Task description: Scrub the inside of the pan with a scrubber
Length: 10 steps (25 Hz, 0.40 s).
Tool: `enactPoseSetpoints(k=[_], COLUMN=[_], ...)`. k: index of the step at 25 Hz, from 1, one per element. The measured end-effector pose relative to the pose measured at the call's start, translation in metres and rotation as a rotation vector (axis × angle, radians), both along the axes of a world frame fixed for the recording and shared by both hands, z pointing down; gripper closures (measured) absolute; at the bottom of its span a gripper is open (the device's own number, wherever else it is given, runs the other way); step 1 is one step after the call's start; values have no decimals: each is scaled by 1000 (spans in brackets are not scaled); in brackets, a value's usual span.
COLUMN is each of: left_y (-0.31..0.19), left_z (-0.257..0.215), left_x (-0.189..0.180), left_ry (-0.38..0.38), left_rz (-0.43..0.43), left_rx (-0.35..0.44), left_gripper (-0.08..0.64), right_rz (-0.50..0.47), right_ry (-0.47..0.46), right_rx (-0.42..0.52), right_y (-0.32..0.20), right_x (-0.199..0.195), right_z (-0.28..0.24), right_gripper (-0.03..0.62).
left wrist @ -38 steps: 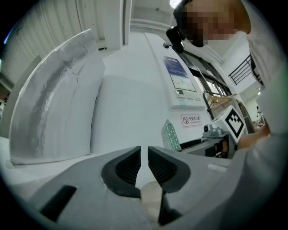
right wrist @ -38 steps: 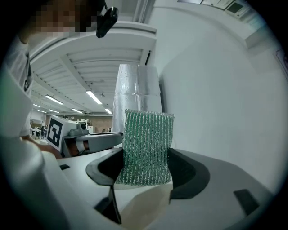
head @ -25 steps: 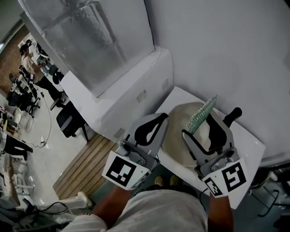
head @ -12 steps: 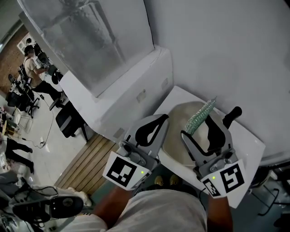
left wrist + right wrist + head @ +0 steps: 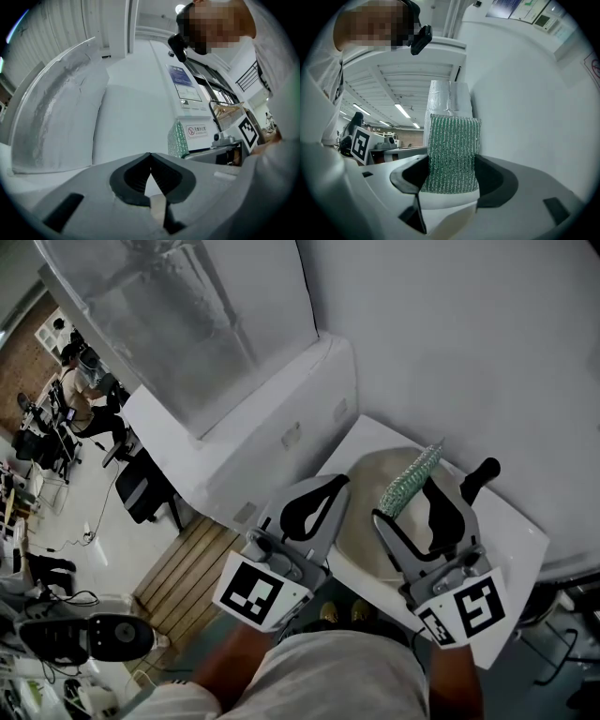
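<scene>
A cream pan (image 5: 364, 527) with a black handle (image 5: 480, 475) lies on a small white table (image 5: 521, 542), below and between both grippers. My right gripper (image 5: 424, 486) is shut on a green mesh scrubber (image 5: 409, 480), which sticks up past the fingertips over the pan. In the right gripper view the scrubber (image 5: 452, 152) stands upright, clamped between the dark pads. My left gripper (image 5: 337, 482) hovers at the pan's left edge, shut with nothing in it; its tips (image 5: 150, 154) meet. The left gripper view also shows the scrubber (image 5: 178, 138).
A white wall rises right behind the table. A white cabinet (image 5: 272, 432) and a frosted panel (image 5: 178, 315) stand to the left. Wooden slats (image 5: 178, 582) and a black chair (image 5: 145, 488) are on the floor below, with people at desks far left.
Both grippers, the pan and the scrubber have kept still. Only the people and things in the far-left background have shifted.
</scene>
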<state>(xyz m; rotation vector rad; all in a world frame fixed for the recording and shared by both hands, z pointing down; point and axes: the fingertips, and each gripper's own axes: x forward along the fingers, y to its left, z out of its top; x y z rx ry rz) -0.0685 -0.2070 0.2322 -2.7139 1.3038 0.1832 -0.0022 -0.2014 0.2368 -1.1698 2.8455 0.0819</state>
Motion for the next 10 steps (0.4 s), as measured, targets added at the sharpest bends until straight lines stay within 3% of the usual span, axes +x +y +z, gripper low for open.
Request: enactPoseSetpoints(k=[10], left_y=[-3], left_z=[-3], left_x=[5], left_ry=[1], left_rz=[-4], left_rx=[-3], left_gripper=[543], right_rz=[-8], right_ry=[4], right_rx=[-6], right_y=[-2], right_x=[4], right_z=[-3], right_gripper=[288])
